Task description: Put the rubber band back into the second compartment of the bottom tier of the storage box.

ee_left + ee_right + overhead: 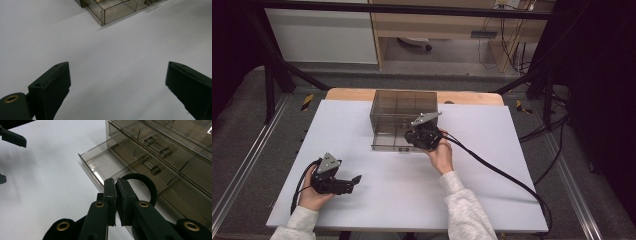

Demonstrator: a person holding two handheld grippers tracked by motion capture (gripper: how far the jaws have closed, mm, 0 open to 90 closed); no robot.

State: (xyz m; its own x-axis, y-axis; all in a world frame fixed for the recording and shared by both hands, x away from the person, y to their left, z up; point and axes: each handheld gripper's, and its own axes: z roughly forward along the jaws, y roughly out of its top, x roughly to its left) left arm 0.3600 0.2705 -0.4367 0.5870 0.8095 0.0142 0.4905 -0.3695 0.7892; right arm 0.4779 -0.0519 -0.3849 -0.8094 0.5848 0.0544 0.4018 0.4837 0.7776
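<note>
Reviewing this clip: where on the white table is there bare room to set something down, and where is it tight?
Bare white table lies between the two forearms, along the left edge beyond the left hand-held gripper, and right of the smoky drawer box. It is tight at the box's front, where the pulled-out drawer, the right hand-held gripper and the black ring it holds crowd together.

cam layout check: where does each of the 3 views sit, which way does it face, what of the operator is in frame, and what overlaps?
High view: above the person's side, looking forward and down at the white table; both forearms, the left gripper and right gripper show.
Left gripper view: on the left gripper, looking across the table; its jaws stand wide apart.
Right gripper view: on the right gripper, facing the open drawer; its jaws pinch a black ring.
Shared: all three show the smoky clear drawer box.
</note>
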